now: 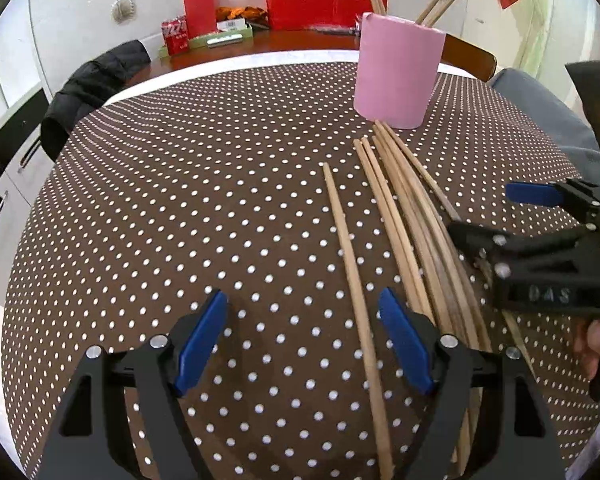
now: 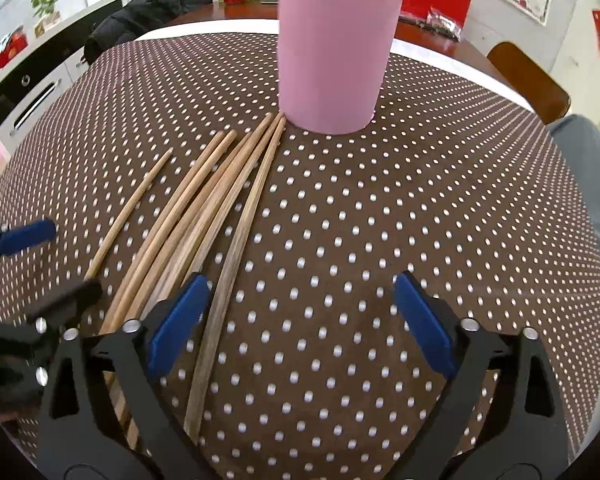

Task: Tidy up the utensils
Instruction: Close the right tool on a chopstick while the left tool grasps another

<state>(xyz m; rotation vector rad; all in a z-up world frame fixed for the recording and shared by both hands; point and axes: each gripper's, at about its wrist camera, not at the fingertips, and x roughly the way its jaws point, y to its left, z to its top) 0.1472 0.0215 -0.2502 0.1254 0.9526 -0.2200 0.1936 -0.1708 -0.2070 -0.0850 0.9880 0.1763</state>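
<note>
Right wrist view: the right hand-held gripper (image 2: 300, 332) stands wide and holds nothing, its left pad just beside the nearest chopstick (image 2: 236, 240). The left hand-held gripper (image 1: 304, 344) is likewise spread and empty. The chopsticks (image 1: 404, 224) lie fanned on the dotted tabletop (image 1: 180, 200), tips toward the pink cup (image 2: 332, 60). They look light, stiff and smooth, likely to roll; pinching one near mid-length seems best.
</note>
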